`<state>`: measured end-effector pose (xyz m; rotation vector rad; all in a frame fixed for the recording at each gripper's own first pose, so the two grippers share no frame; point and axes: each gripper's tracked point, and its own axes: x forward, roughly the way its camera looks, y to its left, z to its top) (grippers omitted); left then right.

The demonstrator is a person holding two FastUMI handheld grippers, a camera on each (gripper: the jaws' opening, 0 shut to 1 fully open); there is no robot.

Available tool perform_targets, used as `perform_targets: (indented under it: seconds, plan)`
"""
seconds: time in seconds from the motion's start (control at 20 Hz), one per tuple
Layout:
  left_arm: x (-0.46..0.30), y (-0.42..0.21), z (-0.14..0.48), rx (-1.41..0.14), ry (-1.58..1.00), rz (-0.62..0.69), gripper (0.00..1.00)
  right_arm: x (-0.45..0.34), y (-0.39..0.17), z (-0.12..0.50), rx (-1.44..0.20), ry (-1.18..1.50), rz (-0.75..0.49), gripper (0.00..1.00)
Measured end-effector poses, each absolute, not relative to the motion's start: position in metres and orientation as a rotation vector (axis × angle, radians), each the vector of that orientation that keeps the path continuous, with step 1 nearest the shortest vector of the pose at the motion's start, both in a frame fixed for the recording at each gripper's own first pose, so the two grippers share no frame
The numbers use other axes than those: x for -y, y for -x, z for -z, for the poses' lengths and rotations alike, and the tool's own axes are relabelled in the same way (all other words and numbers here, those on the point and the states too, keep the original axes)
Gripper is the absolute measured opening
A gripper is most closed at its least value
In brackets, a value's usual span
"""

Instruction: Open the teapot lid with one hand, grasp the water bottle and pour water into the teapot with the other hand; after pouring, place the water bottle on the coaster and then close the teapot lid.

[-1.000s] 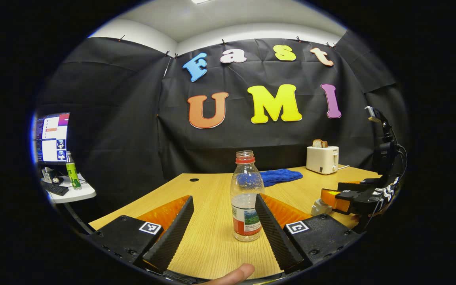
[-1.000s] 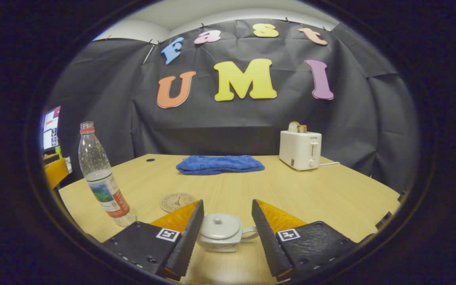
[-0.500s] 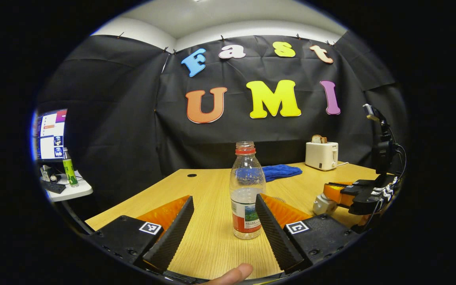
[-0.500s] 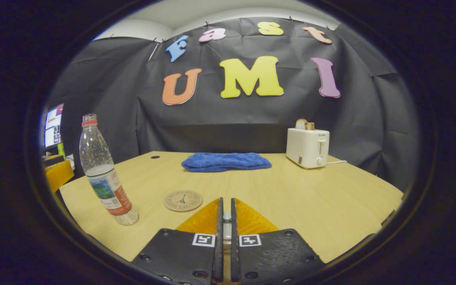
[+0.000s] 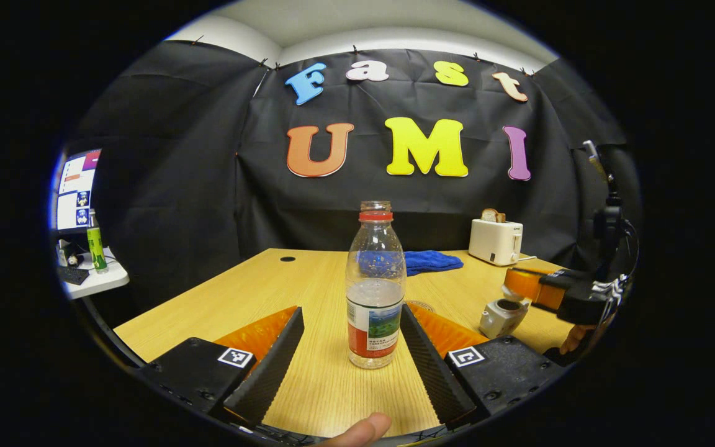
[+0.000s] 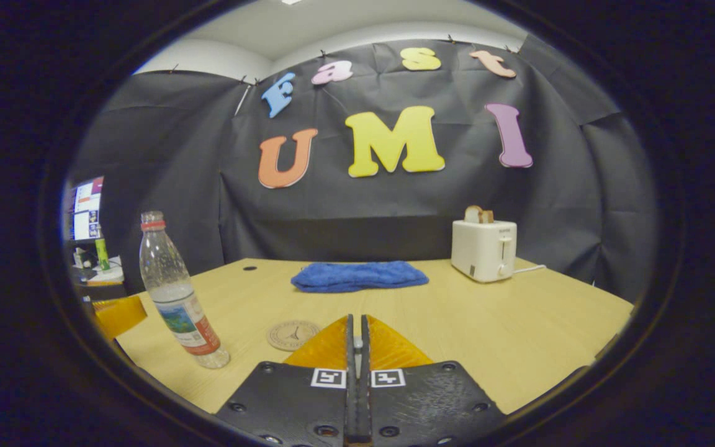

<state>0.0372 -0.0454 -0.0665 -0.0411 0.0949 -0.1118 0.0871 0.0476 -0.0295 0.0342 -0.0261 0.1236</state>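
Straddling water bottle [image 5: 375, 292], left jaws wide.

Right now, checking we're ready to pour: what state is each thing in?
Water bottle: uncapped, upright, part-full.
Teapot: open on top.
Left tongs: open, bottle between them.
Right tongs: shut.
Coaster: bare.
Toaster: bread sticking up.

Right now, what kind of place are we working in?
It looks like a staged recording booth rather than a real kitchen: black cloth hangs as the walls around one wooden table, household props like a toaster sit on it, and a computer monitor stands off to the side.
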Motion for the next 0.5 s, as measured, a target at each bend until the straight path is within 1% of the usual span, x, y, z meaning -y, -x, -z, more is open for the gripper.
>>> perform_targets:
  seconds: [0.1, 0.4, 0.5]
  plan:
    - [0.049, -0.041, 0.073, -0.102, 0.048, 0.122, 0.98, -0.043, -0.081, 0.019, 0.053, -0.025, -0.112, 0.00]
    - [0.055, -0.065, 0.081, -0.101, 0.078, 0.128, 0.98, -0.025, -0.064, 0.017, 0.036, -0.007, -0.091, 0.00]
    - [0.069, -0.073, 0.081, -0.105, 0.101, 0.177, 0.98, -0.018, -0.062, 0.020, 0.029, 0.003, -0.079, 0.00]
